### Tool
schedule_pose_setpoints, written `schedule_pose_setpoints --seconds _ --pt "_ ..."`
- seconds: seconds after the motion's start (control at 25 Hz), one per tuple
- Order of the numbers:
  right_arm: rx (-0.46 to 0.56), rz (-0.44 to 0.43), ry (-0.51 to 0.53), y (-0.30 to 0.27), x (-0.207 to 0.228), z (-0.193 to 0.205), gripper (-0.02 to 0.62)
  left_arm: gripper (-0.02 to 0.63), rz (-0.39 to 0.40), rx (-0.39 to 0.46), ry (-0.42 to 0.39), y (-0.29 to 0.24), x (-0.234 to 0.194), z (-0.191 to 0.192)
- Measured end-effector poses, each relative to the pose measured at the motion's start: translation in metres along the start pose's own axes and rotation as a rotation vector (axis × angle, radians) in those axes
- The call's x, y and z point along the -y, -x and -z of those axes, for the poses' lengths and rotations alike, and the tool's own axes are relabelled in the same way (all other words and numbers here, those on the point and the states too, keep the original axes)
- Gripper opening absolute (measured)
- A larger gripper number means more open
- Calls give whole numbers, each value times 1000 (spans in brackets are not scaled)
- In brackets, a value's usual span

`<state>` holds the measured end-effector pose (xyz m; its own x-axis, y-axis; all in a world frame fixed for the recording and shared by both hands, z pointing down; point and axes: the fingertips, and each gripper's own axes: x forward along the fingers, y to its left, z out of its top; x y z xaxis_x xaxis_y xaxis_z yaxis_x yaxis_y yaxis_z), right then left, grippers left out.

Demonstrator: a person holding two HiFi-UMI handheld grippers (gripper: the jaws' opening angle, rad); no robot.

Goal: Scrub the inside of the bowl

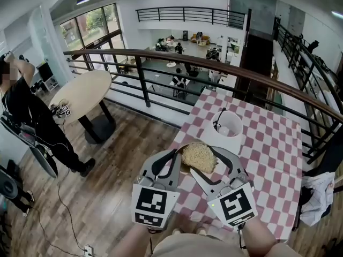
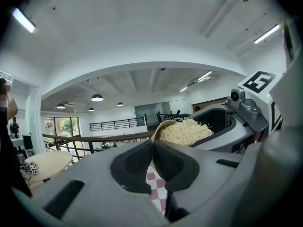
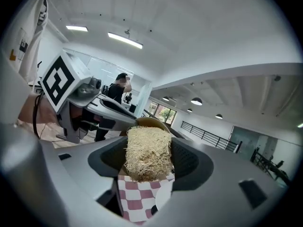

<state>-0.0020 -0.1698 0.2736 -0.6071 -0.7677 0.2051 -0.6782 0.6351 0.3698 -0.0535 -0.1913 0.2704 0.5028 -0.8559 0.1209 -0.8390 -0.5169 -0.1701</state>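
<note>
Both grippers are held up over the near edge of the red-and-white checked table (image 1: 273, 154). My left gripper (image 1: 176, 159) is shut on the rim of a tan bowl (image 2: 159, 132), which it holds tilted on its side. A straw-coloured fibrous scrubber (image 1: 199, 156) fills the bowl's mouth. My right gripper (image 1: 210, 164) is shut on this scrubber (image 3: 147, 151). In the right gripper view the bowl's rim (image 3: 150, 122) shows just behind the scrubber, and the left gripper (image 3: 94, 103) comes in from the left. Most of the bowl's inside is hidden by the scrubber.
A white cup (image 1: 228, 124) stands on a white tray further back on the table. A dark railing (image 1: 161, 63) runs behind the table, above a lower floor. A round table (image 1: 86, 92) and a person (image 1: 27, 111) are at the left. Cloth (image 1: 316, 194) hangs at the right.
</note>
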Motion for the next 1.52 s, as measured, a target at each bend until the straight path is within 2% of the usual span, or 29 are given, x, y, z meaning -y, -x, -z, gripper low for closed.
schedule_pose_setpoints --seconds 0.16,0.44,0.6,0.8,1.0,1.28,1.52 --pt "-22 6 -33 1 1 4 281 25 -23 35 -15 8 -3 -7" --pt "-66 -4 -14 6 -11 23 281 25 -46 51 3 12 -7 -6" --pt "-88 -44 21 4 -26 27 281 25 -44 58 37 12 -7 -3" --pt "-65 -95 68 -1 -41 17 281 25 -30 63 86 13 -5 4" --pt "-33 -99 91 -7 -49 7 281 25 -40 55 53 17 -1 6" --pt "-13 -115 56 -12 -55 8 281 25 -53 47 72 20 -8 11" --pt "-78 -106 78 -10 -50 23 281 25 -80 40 67 20 -15 14"
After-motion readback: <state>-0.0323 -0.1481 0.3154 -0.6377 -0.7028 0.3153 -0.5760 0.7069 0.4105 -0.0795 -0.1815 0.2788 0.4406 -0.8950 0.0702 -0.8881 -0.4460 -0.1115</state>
